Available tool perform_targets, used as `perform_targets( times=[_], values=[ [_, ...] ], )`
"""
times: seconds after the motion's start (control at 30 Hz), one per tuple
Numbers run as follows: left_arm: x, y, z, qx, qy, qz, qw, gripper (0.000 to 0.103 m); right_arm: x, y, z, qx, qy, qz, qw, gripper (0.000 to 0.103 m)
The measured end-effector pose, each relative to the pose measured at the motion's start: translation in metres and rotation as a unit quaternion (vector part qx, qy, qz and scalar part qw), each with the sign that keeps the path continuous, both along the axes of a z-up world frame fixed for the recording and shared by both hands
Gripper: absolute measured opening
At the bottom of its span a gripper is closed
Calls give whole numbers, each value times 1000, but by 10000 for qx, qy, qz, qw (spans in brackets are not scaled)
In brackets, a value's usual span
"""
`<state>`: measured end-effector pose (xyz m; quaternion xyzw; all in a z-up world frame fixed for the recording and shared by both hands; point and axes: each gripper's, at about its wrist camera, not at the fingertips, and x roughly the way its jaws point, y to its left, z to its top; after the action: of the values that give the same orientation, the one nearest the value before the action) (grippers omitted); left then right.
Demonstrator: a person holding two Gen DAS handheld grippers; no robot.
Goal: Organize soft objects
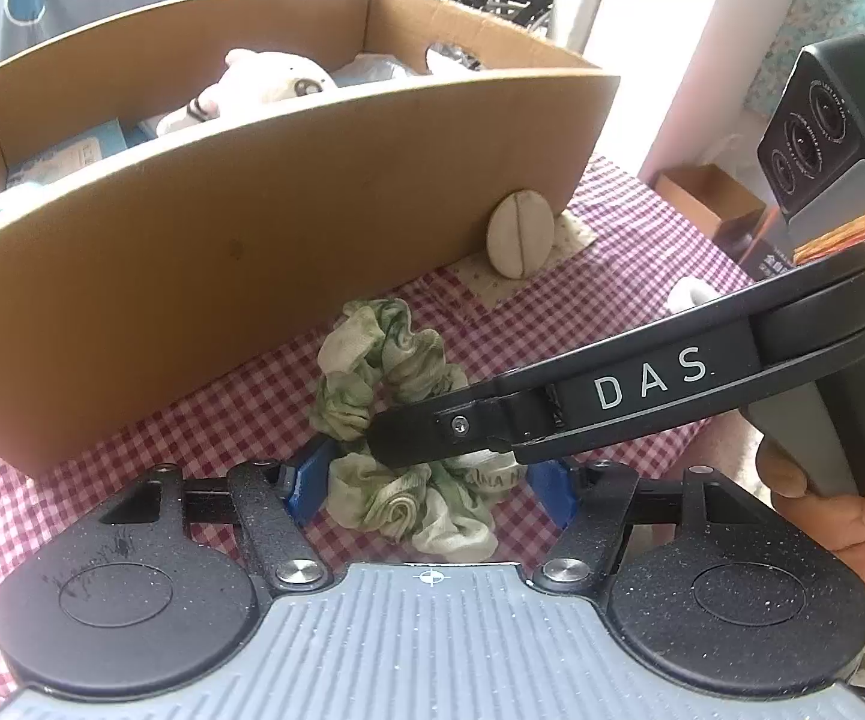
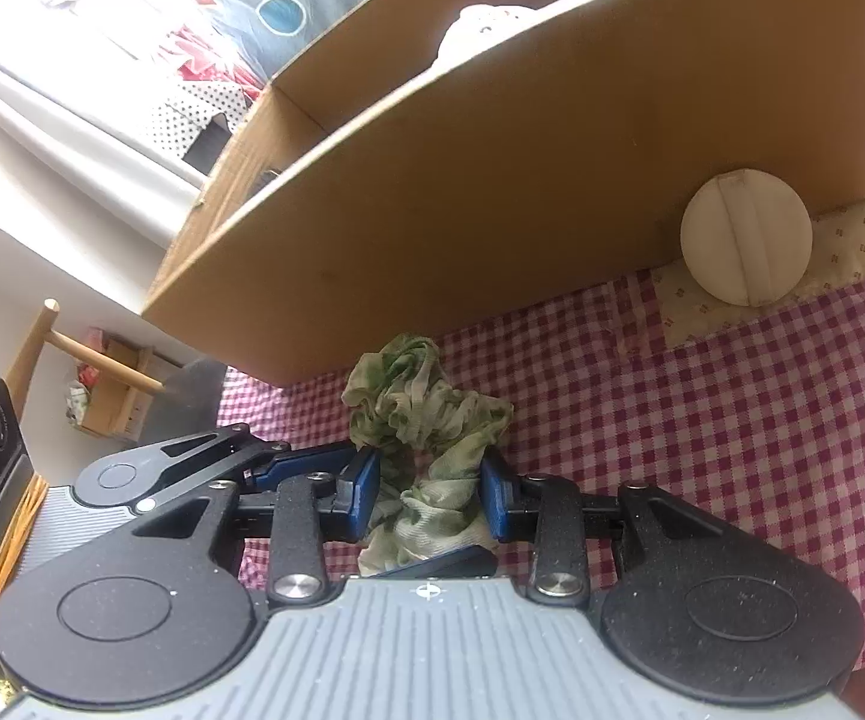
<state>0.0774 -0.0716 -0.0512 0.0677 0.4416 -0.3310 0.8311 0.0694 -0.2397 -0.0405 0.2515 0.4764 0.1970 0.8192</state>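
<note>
A green-and-white scrunchie (image 1: 396, 360) lies on the red-checked tablecloth (image 1: 240, 414), just in front of a cardboard box (image 1: 252, 228). My left gripper (image 1: 426, 489) straddles its near part, both blue pads against the fabric. My right gripper (image 2: 430, 495) is shut on the same scrunchie (image 2: 420, 408), its blue pads pressing it from both sides. In the left wrist view one of the right gripper's black fingers (image 1: 432, 426) crosses over the scrunchie from the right. A white plush toy (image 1: 270, 84) lies inside the box.
A cream round pad (image 1: 519, 234) leans against the box's front wall near its right corner, standing on a pale cloth patch (image 2: 840, 252). A person's hand (image 1: 852, 510) grips the right handle. Beyond the table's left edge stand a wooden chair part (image 2: 72, 348) and clutter.
</note>
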Motion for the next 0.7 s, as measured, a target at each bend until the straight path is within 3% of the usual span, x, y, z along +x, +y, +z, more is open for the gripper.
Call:
perform_targets(
  times=[0.4, 0.7],
  values=[
    [-19, 5, 38, -270, -374, -21, 9989, 68, -26, -3, 31, 201, -458, -13, 9987, 38],
    [-29, 11, 94, -582, -1129, -17, 9919, 68, -38, -1, 96, 159, -1478, 79, 9889, 39]
  ],
)
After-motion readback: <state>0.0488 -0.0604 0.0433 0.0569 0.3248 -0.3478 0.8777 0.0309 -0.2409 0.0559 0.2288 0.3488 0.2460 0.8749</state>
